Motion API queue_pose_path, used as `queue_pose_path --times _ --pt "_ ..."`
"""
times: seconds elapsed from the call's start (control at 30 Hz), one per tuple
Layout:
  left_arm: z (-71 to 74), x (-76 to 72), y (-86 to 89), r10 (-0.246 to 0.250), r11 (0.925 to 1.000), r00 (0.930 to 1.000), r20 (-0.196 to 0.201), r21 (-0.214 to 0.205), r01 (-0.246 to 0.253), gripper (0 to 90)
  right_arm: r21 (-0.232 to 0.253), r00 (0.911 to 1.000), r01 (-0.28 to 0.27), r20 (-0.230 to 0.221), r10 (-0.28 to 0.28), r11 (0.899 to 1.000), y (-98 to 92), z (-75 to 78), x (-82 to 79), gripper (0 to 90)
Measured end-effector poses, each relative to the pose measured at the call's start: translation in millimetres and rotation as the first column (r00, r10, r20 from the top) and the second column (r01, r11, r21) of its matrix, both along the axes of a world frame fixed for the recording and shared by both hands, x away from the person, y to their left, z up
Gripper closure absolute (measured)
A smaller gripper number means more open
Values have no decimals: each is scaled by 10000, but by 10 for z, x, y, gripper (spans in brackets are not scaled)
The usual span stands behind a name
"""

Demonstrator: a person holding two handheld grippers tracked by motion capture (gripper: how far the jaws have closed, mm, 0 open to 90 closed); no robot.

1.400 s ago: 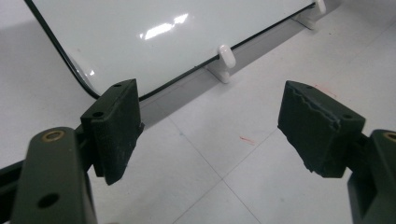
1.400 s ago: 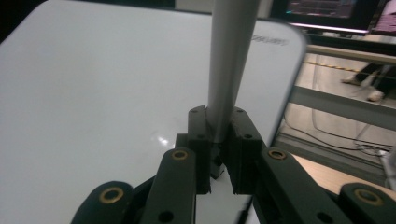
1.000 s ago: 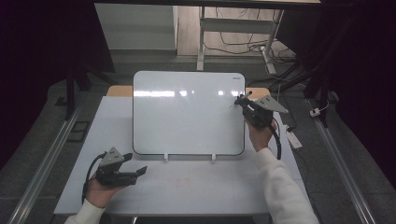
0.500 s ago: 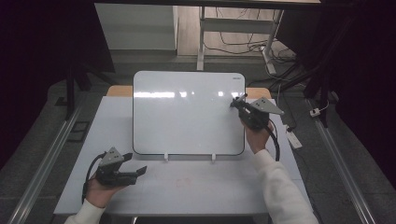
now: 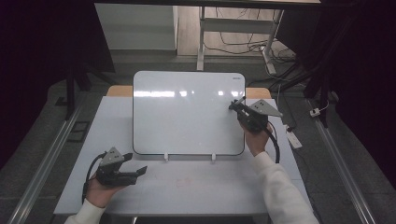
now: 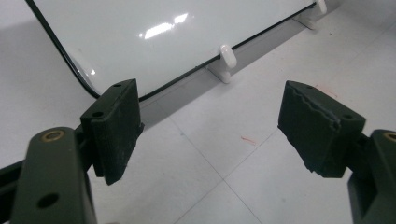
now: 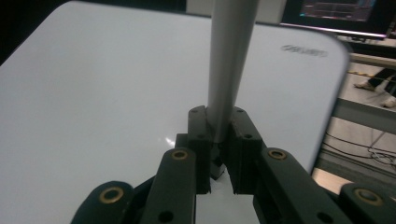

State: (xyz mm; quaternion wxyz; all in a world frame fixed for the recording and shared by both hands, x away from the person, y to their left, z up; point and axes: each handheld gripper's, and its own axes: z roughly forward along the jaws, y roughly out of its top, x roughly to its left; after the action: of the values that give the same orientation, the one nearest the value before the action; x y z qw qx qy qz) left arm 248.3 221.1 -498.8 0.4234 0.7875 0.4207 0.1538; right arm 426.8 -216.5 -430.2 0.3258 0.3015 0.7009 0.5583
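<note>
Marker (image 5: 237,102) sits clamped in the right gripper (image 5: 236,106), high view: at roughly 3 o'clock of the whiteboard (image 5: 187,112), near the board's right edge, upper half. Marker pokes out toward 10–11 o'clock from the jaws, over the white surface; contact with the board can't be told from here. Right hand (image 5: 254,137) comes up from 5 o'clock behind the gripper, white sleeve (image 5: 280,186) below it. Whiteboard stands tilted on two small white feet (image 5: 166,157) on the white table (image 5: 205,186). Left gripper (image 5: 137,172) is well apart from the board, at about 7 o'clock of it, low on the table, pointing toward 3 o'clock; left hand (image 5: 100,189) holds it from below.

Left gripper view: left gripper (image 6: 210,126) jaws stand wide apart, nothing between them. Table surface shows through the gap, with a small red mark (image 6: 247,139) on it. Whiteboard's lower edge (image 6: 177,42) runs across at 11–1 o'clock, one white foot (image 6: 226,57) at 12 o'clock, a second at the far top right.

Right gripper view: right gripper (image 7: 217,140) jaws closed tight on the marker (image 7: 229,60); grey barrel rises straight to 12 o'clock from the pads. Whiteboard (image 7: 93,93) spreads behind it, printed logo (image 7: 303,50) at 2 o'clock near the rounded corner.
</note>
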Motion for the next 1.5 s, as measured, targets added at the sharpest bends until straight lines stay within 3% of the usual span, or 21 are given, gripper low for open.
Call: queue_pose_path --times 0.1,0.23,0.3,0.57,0.7,0.77,0.83,1.03,1.17,1.2,1.37,1.43,1.5 --pt "4 -7 1 15 10000 10000 25 -6 -15 218 -424 9998 -200 52 203 9989 61 -16 -35 807" --pt "3 -4 3 4 10000 10000 7 -16 -4 218 172 9998 180 -86 -179 9997 -59 30 24 807" --pt "0 1 6 3 10000 10000 -5 -11 -3 218 21 9998 162 -87 -162 9999 -63 26 6 807" --pt "-3 5 6 7 10000 10000 -19 -16 -7 218 341 9981 -538 -289 548 9980 -103 125 -227 806" --pt "3 -5 15 26 10000 10000 21 -22 -26 218 323 9940 -785 -734 807 9964 -177 179 -384 805" --pt "5 -8 15 24 10000 10000 27 -40 -23 217 233 9861 -970 -1332 992 9950 -216 177 -464 805" --pt "7 -8 10 4 10000 10000 28 -56 -4 218 47 9726 -1115 -2050 1101 9938 -246 143 -541 805" --pt "12 -8 10 11 9999 10000 35 -101 -10 218 -740 9233 -1278 -3729 914 9890 -272 -120 -717 804" --pt "12 -6 2 -14 10000 10000 22 -83 14 218 -1337 8859 -1397 -4595 635 9811 -230 -291 -701 804" --pt "11 -5 2 -17 10000 10000 23 -62 18 218 -1460 8810 -1368 -4700 530 9798 -215 -319 -684 804" --pt "12 -5 15 15 10000 10000 24 -68 -15 217 -1732 8798 -1255 -4745 289 9769 -135 -371 -584 802" --pt "11 -6 17 17 10000 10000 37 -72 -17 216 -1738 8855 -1035 -4646 111 9793 -104 -372 -567 797" --pt "11 -5 18 9 10000 10000 33 -63 -8 216 -2022 8991 -681 -4369 -278 9770 -71 -378 -569 794"
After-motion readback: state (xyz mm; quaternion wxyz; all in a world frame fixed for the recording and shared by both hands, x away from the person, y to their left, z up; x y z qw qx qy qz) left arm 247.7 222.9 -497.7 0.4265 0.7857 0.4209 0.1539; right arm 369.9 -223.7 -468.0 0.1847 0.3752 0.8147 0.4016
